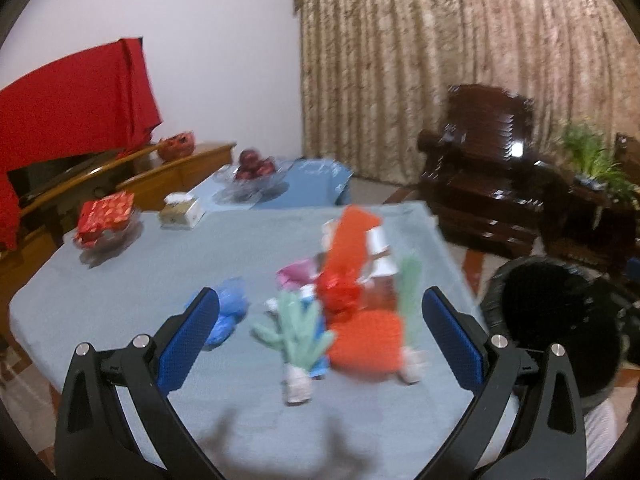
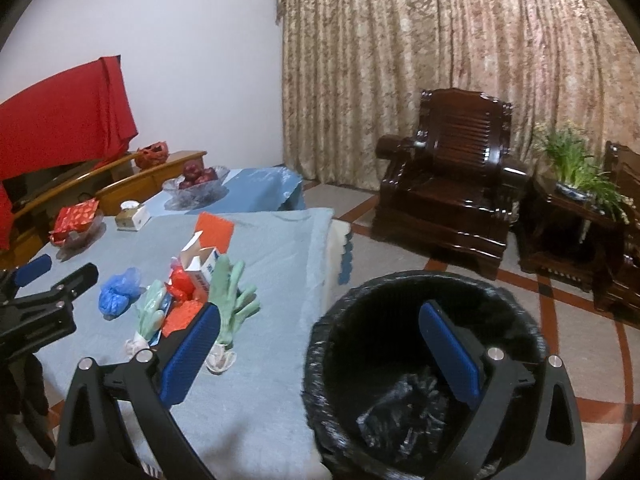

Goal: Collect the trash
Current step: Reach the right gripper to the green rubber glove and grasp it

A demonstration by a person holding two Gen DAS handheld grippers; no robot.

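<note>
Both grippers are up over the table, which wears a pale blue cloth, and both are empty. The left gripper hangs with its jaws spread wide, blue pads apart, framing the heap of trash without touching any of it. In that heap: a crumpled blue bag nearest the left finger, a pale green glove lying flat, a second green glove just right of it, a red crinkled wrapper in the middle, orange mesh sheets and an opened white carton behind. The left view is blurred, so finer detail is lost. The right gripper is likewise released, jaws wide, one finger over the table's near edge and the other above the bin, a black-lined one standing on the floor just beside the table, with a scrunched black bag at its bottom. Further back on the cloth sit a tissue box and a glass bowl of red fruit.
</note>
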